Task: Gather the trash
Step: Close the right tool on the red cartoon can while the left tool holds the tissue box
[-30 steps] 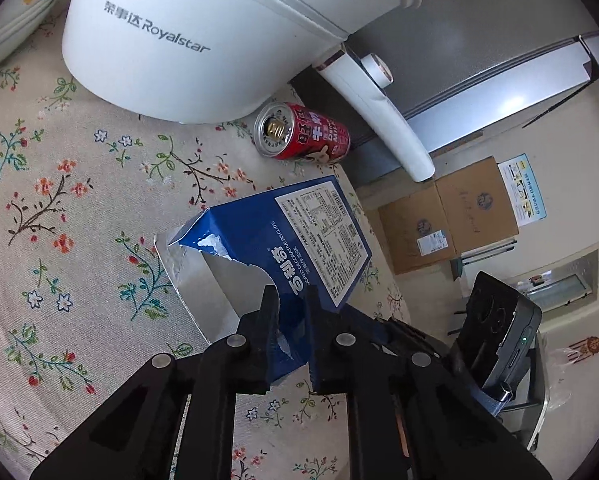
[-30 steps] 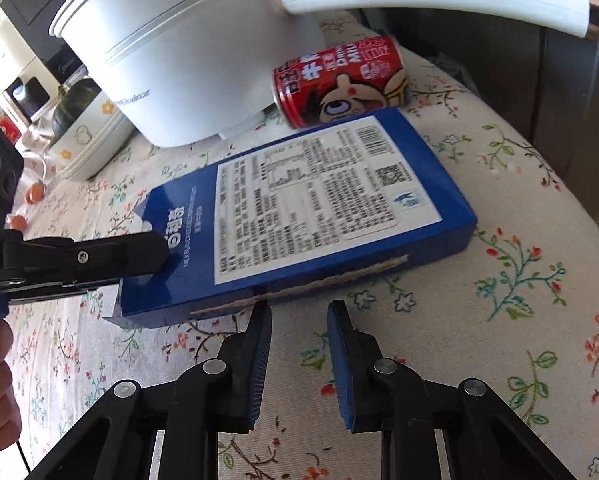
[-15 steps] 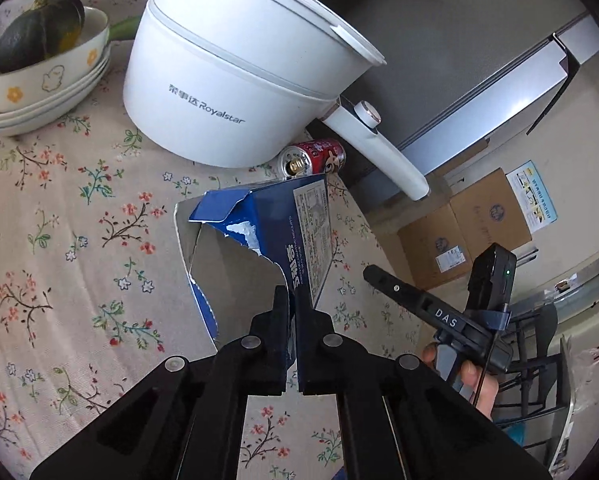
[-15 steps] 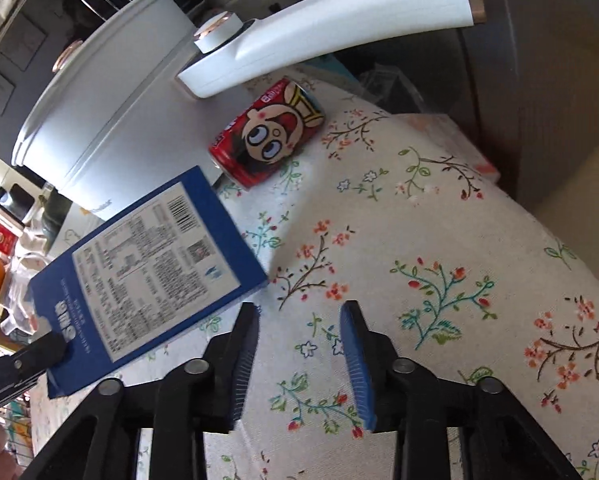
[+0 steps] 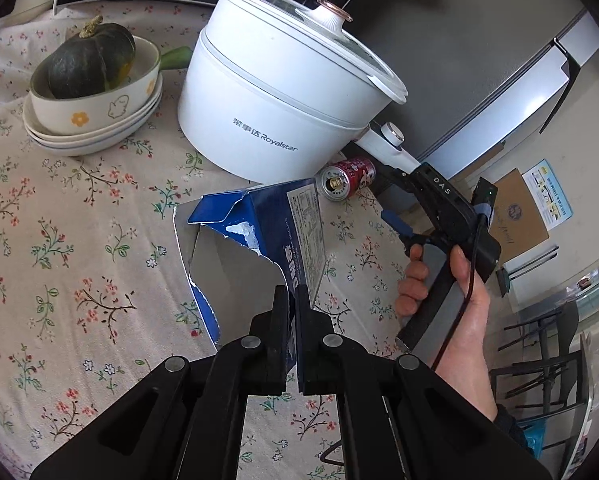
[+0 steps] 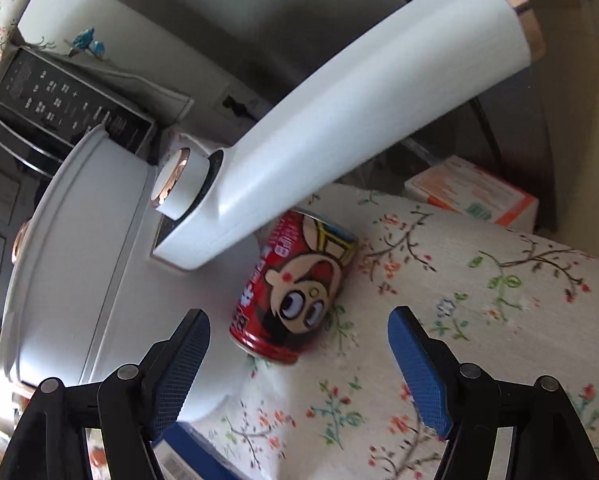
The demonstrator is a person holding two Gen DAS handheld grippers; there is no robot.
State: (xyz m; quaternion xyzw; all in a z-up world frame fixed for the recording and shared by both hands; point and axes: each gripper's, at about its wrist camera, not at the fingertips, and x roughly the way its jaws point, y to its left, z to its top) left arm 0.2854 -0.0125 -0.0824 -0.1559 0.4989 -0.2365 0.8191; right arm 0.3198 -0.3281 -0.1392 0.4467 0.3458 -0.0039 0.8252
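Note:
A torn blue carton [image 5: 259, 248] with a white label hangs above the floral tablecloth, one wall pinched in my shut left gripper [image 5: 297, 300]. A corner of that blue carton [image 6: 187, 452] shows at the bottom of the right wrist view. A red drink can [image 6: 295, 288] with a cartoon face lies on its side under the pot's white handle [image 6: 359, 132]. My right gripper [image 6: 299, 344] faces the can from just in front, jaws opening wide, nothing between the pads. In the left wrist view a hand holds the right gripper [image 5: 399, 200] close to the red can [image 5: 347, 178].
A white electric pot [image 5: 283, 104] stands beside the can, its handle overhanging it. Stacked bowls [image 5: 91, 116] with a dark green squash sit at the back left. A grey fridge [image 5: 479, 40] rises behind. An orange and white box [image 6: 471, 196] lies past the table edge.
My left gripper shut on the carton's wall and lifted it off the cloth, drawing back from the pot. My right gripper rolled, moved toward the red can and spread its jaws.

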